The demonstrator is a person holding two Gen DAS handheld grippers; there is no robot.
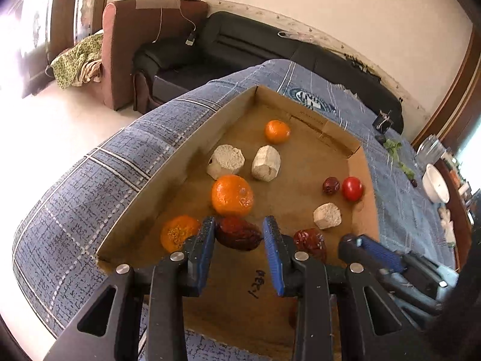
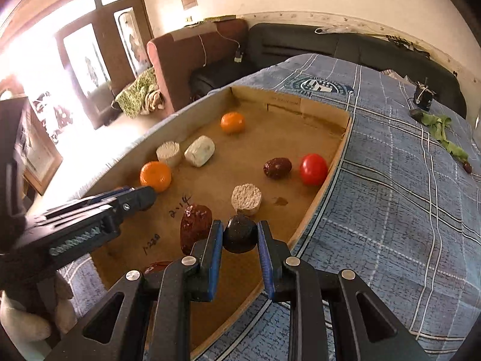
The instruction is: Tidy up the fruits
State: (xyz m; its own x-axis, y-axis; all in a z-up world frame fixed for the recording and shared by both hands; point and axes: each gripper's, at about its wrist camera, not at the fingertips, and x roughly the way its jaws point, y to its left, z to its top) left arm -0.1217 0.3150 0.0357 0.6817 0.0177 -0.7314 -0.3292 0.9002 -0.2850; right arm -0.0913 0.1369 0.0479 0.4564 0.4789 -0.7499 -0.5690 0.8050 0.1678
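In the left wrist view, the left gripper (image 1: pixel 239 234) sits low in the middle, its blue fingers squeezing a red date (image 1: pixel 237 234) over the cardboard tray (image 1: pixel 168 162). In the right wrist view, the right gripper (image 2: pixel 240 236), also low in the middle, pinches a dark round fruit (image 2: pixel 239 234) above the tray's near right edge

Cream wall (image 1: pixel 345 9), black sofa (image 1: pixel 240 48) w/ brown armchair (image 1: pixel 132 45); glaring glass doors (image 2: pixel 87 48).
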